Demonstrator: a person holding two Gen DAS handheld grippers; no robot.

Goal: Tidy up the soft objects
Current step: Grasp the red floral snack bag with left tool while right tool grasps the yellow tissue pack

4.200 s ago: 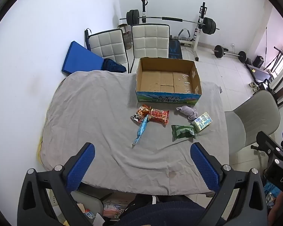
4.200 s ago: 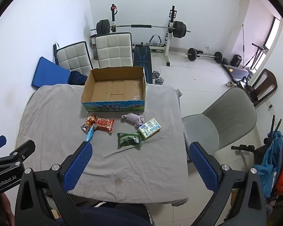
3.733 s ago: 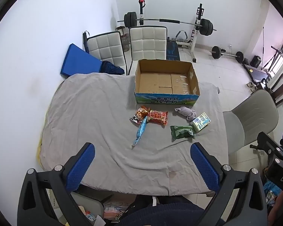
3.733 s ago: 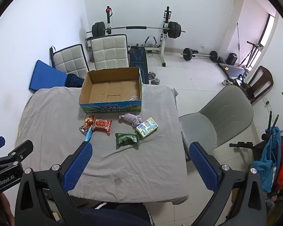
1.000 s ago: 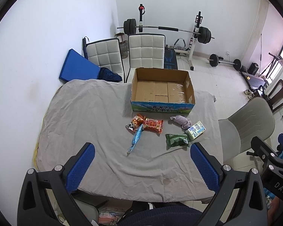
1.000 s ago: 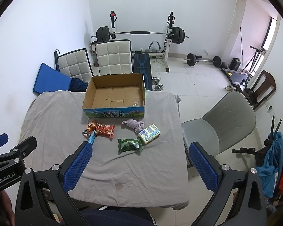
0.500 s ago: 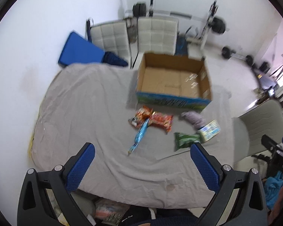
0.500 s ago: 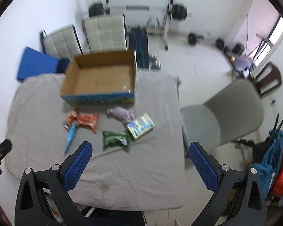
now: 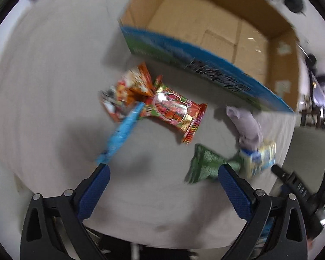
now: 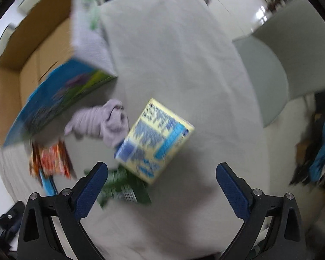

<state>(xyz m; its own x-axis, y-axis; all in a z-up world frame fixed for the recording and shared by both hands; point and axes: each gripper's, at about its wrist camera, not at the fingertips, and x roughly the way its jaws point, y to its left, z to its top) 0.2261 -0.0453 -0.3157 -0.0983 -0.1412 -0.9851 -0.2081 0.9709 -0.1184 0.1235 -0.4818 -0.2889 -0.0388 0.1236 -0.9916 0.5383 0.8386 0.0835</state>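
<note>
Several soft items lie on the grey cloth in front of an open cardboard box (image 9: 216,21): a red snack pack (image 9: 173,110), an orange packet (image 9: 130,86), a blue stick pack (image 9: 121,132), a green pack (image 9: 205,162), a lilac sock (image 9: 247,125) and a yellow-blue tissue pack (image 10: 156,140). My left gripper (image 9: 162,173) is open and empty just above the cloth near the red pack. My right gripper (image 10: 162,173) is open and empty over the tissue pack, with the sock (image 10: 99,123) and green pack (image 10: 121,188) beside it. The box also shows in the right wrist view (image 10: 32,69).
The grey cloth (image 9: 43,75) covers the whole table. A grey chair (image 10: 277,60) stands off the table's right side. The other gripper's black frame (image 9: 299,190) shows at the right edge of the left wrist view.
Both grippers have dropped quickly from high above the table to close over the items; the views are motion-blurred. The items have not moved.
</note>
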